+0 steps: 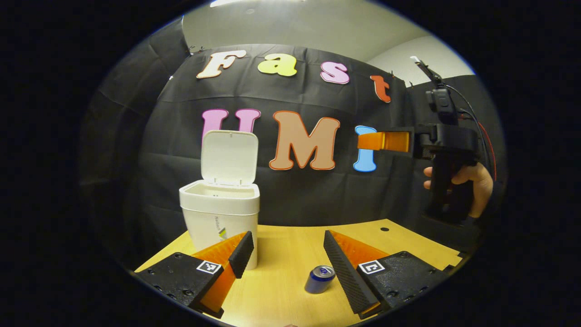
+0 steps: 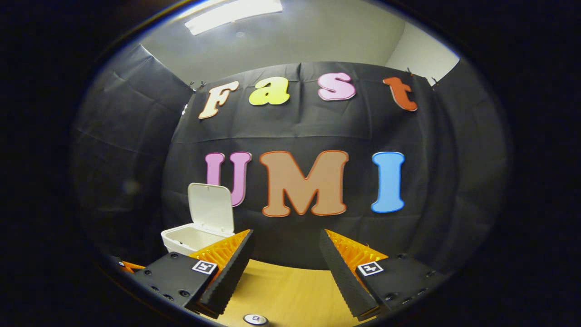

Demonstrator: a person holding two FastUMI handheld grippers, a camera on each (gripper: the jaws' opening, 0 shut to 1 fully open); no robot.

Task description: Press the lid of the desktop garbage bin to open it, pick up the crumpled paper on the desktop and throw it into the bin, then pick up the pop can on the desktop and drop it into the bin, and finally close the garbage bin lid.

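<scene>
Bin (image 1: pixel 221 213) lid (image 1: pixel 229 156) up; can (image 1: pixel 319 279) upright on bench (image 1: pixel 290 254); left tongs (image 1: pixel 286 254) wide open, empty; lower straight, straddle can; right tongs (image 2: pixel 285 254) open, empty.

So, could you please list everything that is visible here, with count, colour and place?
garbage bin: one, white, far left of the table, lid standing open
pop can: one, blue, lying on the table, ahead of the left claw, by one finger
table: one, light wood, below both claws
left claw: one, open, low over the table
right claw: one, open, raised high
hand: one, holding the right claw's handle, at the right
</scene>
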